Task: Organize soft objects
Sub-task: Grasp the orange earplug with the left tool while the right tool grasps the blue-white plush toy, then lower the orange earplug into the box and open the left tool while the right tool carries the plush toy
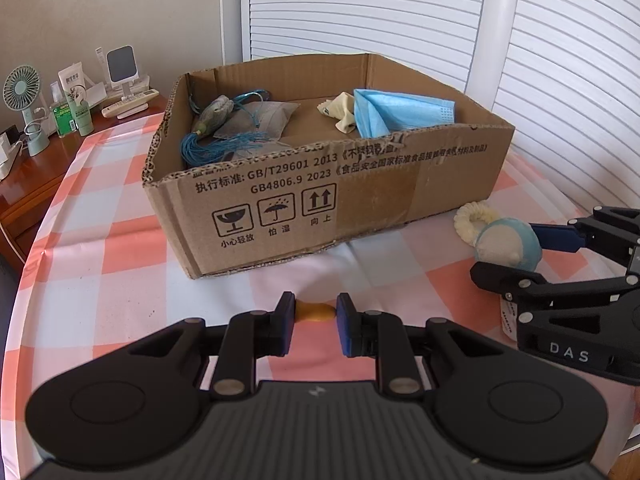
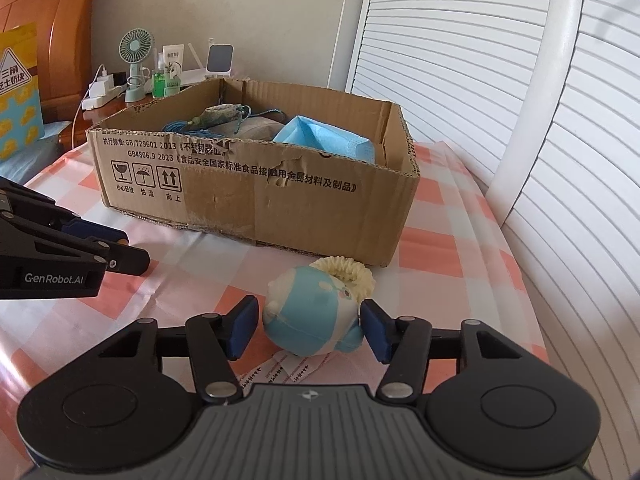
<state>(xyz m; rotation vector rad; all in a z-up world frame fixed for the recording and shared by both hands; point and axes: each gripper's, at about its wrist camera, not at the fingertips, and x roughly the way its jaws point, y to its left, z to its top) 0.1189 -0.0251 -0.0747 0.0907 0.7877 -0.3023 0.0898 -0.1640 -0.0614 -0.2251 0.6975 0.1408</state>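
Soft toy (image 2: 310, 316), blue and cream, lies on the checked tablecloth (image 1: 100, 208) directly between the right gripper's (image 2: 306, 326) two blue pads, just in front of the cardboard box (image 2: 256, 192). Its long axis runs roughly across the jaws, pad to pad. The right pad looks to touch the toy's side; a thin gap shows at the left pad, so the jaws are partly open and bracketing it, not yet clamping. A cream ruffled ring (image 2: 348, 274) lies touching the toy on its far side, towards the box.

Left gripper (image 1: 316, 314) is nearly closed, pinching a small orange-yellow soft piece (image 1: 316, 312), with the box wall ahead of it.

The right hand is far nearer the toy; the left gripper sits well to its left.

Count outside the box: one toy, one ring, one orange piece (held). Inside the box: one blue face mask (image 1: 400, 114), one blue tasselled cord ornament (image 1: 212, 128), one grey pouch (image 1: 264, 118), one cream cloth scrap (image 1: 340, 112). One box.

Judgement: the next move likely depends on closing squarely across the toy without catching the ring.
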